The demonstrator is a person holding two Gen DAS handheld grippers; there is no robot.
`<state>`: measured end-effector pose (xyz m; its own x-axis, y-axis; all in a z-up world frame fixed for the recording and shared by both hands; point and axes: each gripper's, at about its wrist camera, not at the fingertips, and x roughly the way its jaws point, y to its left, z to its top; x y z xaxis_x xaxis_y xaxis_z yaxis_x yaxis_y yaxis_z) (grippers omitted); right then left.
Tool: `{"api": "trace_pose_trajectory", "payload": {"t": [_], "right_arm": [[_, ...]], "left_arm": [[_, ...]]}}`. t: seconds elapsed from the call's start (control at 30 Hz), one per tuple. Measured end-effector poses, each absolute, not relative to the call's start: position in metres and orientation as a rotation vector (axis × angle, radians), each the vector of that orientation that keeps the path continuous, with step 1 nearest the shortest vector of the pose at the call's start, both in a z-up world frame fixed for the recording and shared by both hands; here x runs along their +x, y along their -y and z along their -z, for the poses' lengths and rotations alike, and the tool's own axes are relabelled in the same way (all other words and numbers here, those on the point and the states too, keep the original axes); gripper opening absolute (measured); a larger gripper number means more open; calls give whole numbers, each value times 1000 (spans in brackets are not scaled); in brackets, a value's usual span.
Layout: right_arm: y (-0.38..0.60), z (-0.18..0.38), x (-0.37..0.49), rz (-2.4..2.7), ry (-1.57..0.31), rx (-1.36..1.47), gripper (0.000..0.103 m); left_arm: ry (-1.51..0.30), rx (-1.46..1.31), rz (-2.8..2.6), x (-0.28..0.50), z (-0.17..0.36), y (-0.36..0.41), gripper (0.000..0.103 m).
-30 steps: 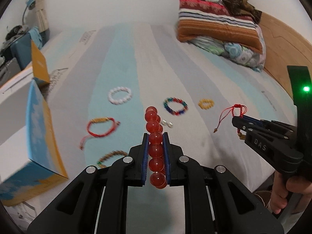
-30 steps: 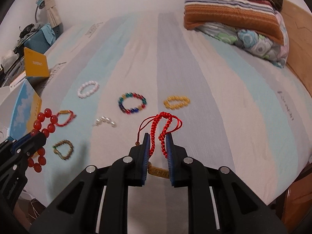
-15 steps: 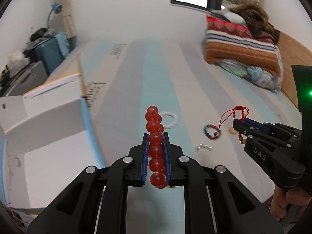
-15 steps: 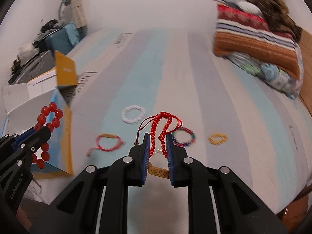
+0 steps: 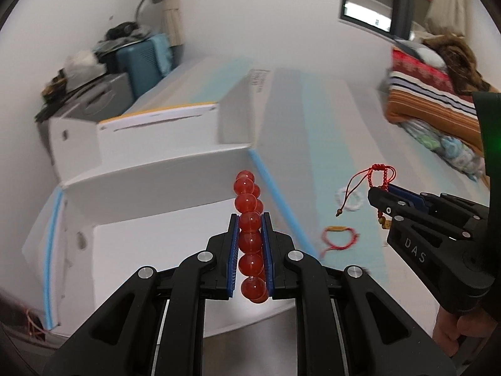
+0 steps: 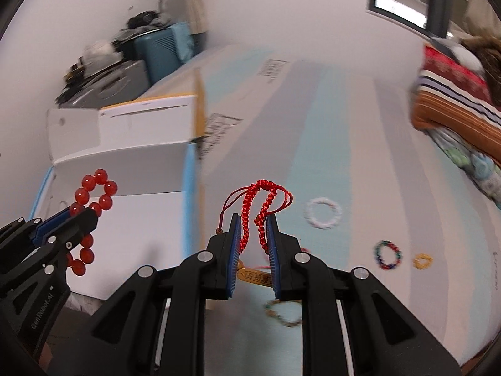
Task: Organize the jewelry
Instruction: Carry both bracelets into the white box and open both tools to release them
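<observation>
both jaws are clenched: left gripper (image 5: 250,228) on a red glass-bead bracelet (image 5: 249,216), right gripper (image 6: 253,232) on a braided red cord bracelet (image 6: 261,206); both have been swung from the bed toward the open white cardboard box (image 5: 162,169), so depositing is judged next.

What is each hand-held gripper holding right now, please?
Left hand-held gripper: closed on the red bead bracelet.
Right hand-held gripper: closed on the red cord bracelet.
</observation>
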<state>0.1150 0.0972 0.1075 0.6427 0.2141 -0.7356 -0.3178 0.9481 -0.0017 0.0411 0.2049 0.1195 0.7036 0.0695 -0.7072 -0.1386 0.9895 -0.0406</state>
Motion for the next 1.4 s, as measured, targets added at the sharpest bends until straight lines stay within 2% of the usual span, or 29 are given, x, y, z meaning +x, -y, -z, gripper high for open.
{"api": "trace_pose_trajectory", "payload": {"t": [0.47,0.93,1.2,1.3,1.4], "right_arm": [[-225,-58,130,-481,-976,-244,16],[-248,-5,152,-440,-1154,-279,16],[-249,1,153,-436,-1169,-269,20],[-247,0,153,-437,-1170,-263,22],[-245,-4,150,-427,-1157,-268,30]], "left_arm": [[-917,-195,-295,29,-70,-317,13],[-1082,-210,-355,42,-24,-346,13],[-1111,-217,-359,45,-14,-351,13],[-1097,-210,-368,43,-18,-350,16],[-1069,-208,-377,39,-25,-349,30]]}}
